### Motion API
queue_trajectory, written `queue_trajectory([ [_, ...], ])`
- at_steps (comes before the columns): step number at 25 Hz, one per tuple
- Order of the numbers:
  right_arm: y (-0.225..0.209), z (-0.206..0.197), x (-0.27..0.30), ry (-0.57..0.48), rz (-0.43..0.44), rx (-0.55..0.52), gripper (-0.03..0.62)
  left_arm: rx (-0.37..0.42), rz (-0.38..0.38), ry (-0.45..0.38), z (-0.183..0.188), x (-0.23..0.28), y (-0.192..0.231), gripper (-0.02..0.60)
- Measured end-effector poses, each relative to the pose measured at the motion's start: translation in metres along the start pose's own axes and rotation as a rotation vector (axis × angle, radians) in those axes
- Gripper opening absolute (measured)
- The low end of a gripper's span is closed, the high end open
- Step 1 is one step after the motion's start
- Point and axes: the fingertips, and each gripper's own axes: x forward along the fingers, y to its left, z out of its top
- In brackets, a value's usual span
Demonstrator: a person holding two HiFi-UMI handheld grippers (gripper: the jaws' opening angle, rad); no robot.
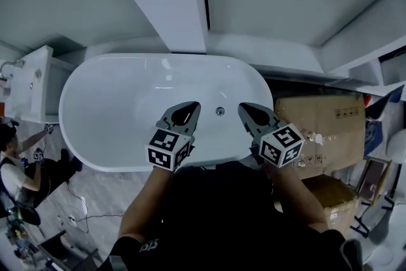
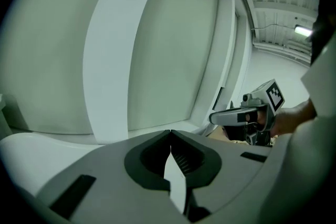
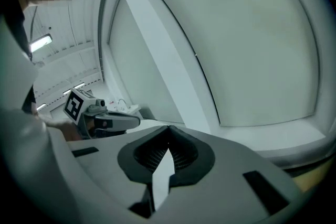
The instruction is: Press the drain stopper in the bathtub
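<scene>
Nearest the head camera is the person's dark-clothed torso (image 1: 219, 212), with both forearms reaching forward to the hand-held grippers. Left gripper (image 1: 190, 108): it is held over the near part of the bathtub (image 1: 95, 82), its marker cube (image 1: 169, 149) toward the person. In the left gripper view its jaws are clenched, the tips meeting, with nothing between them; only a narrow slit shows behind the tips. Drain stopper (image 1: 220, 111): a small round metal fitting on the white floor of the bathtub. In the head view it lies between the two grippers' tips, apart from both and touched by neither. Right gripper (image 1: 246, 110): it is held over the near part of the tub beside the left one, angled inward. In the right gripper view its jaws are likewise clenched tip to tip and grasp nothing. Each gripper view shows the other gripper off to one side. Containers: the oval bathtub holds the drain stopper on its floor. A white wash basin (image 1: 28, 82) with a tap (image 1: 9, 65) stands left of the tub. Two closed cardboard boxes (image 1: 327, 127) stand right of it; their contents cannot be seen. A second person (image 1: 14, 168) is at the lower left on the floor.
</scene>
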Motion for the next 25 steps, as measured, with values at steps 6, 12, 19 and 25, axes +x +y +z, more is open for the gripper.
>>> queue_trajectory([
  [6, -0.022, -0.038, 0.035, 0.118, 0.006, 0.033, 0.014, -0.071, 0.023, 0.049, -0.031, 0.013, 0.022, 0.015],
  [12, -0.018, -0.08, 0.093, 0.183, 0.005, 0.03, 0.014, -0.116, 0.008, 0.104, -0.086, 0.025, 0.055, 0.015],
  [19, -0.018, -0.187, 0.158, 0.339, 0.026, 0.037, 0.014, -0.157, -0.002, 0.174, -0.168, 0.054, 0.097, 0.015],
  [25, -0.043, -0.284, 0.217, 0.41, 0.011, 0.039, 0.014, -0.169, -0.003, 0.237, -0.256, 0.086, 0.131, 0.015],
])
